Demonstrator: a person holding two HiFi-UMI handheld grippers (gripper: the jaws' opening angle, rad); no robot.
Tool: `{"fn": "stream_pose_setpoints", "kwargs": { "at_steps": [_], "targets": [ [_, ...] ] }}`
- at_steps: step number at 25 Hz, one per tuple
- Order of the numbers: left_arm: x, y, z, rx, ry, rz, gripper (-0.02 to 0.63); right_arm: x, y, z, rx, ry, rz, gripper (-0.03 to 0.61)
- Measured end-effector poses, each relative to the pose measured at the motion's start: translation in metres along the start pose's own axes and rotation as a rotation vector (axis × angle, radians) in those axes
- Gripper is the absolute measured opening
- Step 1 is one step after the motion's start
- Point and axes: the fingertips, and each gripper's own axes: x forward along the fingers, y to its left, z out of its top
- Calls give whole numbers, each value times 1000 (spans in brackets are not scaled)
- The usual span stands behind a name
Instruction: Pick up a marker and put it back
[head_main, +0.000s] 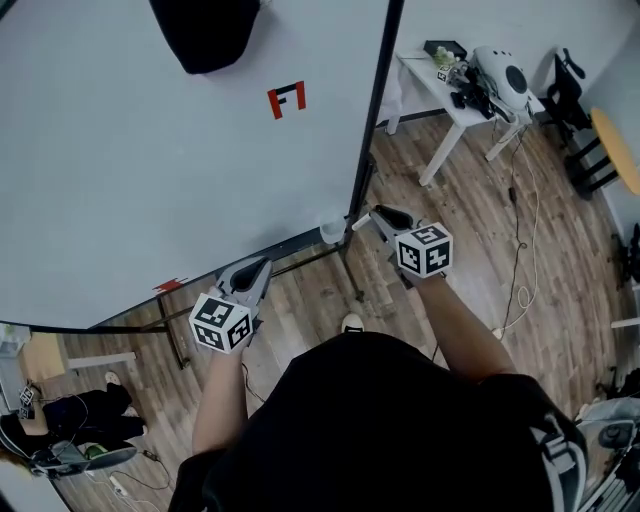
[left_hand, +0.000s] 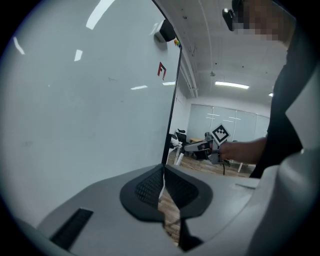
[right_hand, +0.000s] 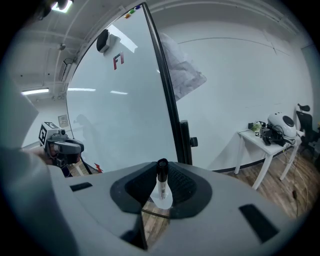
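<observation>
Two grey tongs, the left tongs (head_main: 264, 263) and the right tongs (head_main: 376, 212); one white marker with a black cap (right_hand: 161, 181); one large white whiteboard (head_main: 150, 160) bearing one red mark (head_main: 287, 99) and one black rounded object (head_main: 205, 35); one white desk (head_main: 432, 88); one white helmet (head_main: 505, 72); one black office chair (head_main: 565, 85); one person in a black top (head_main: 380, 430)

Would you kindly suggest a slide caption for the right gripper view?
Right claw grips a black-capped marker upright, with the whiteboard and its dark edge behind.
</observation>
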Motion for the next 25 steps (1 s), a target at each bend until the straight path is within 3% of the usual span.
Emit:
{"fn": "stream_pose_setpoints", "kwargs": {
  "at_steps": [12,25],
  "targets": [
    [-12,-5,-9,16,14,-56,20,-28,14,-17,32,-3,-51,61],
    [-31,-3,-10,21,17,-55,20,-34,24,-17,34,-13,-73,61]
  ]
}}
